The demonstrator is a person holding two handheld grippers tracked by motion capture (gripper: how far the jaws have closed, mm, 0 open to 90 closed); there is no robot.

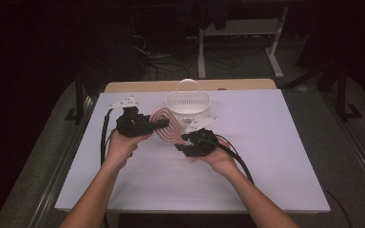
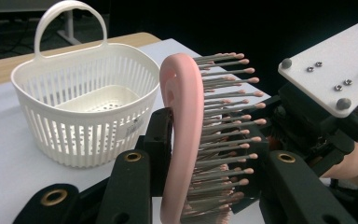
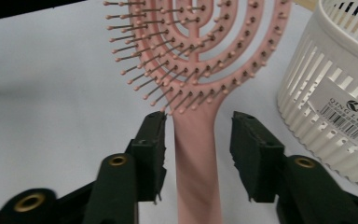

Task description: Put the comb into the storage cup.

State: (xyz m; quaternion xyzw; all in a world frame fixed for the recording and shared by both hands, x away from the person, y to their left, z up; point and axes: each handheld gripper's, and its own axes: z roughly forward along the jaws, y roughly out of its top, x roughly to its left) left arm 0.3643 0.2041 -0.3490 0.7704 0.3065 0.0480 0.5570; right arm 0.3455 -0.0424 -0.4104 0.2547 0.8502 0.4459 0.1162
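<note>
A pink brush is held above the white table, just in front of a white basket that stands near the far edge at the middle.

In the high view the left gripper is seen at the brush's left side and the right gripper at its near right end, each borne by a hand with a bare forearm coming in from below. The brush is seen there as a set of pink loops; how the jaws stand cannot be made out at that size.

That is supplied by the left gripper view: the brush stands on edge between the left gripper's jaws, which are clamped on its head, one pad on the pink back and the other against the bristle tips. The basket, with its looped handle and slotted wall, is seen to the left there, and the right gripper's body with its grey plate beyond the bristles.

In the right gripper view the handle is seen running up between the right gripper's jaws, which are parted, with a gap left on either side of it and no pad pressed on it. The looped head with its bristles lies beyond, and a barcode label on the basket wall is shown at the right.
</note>
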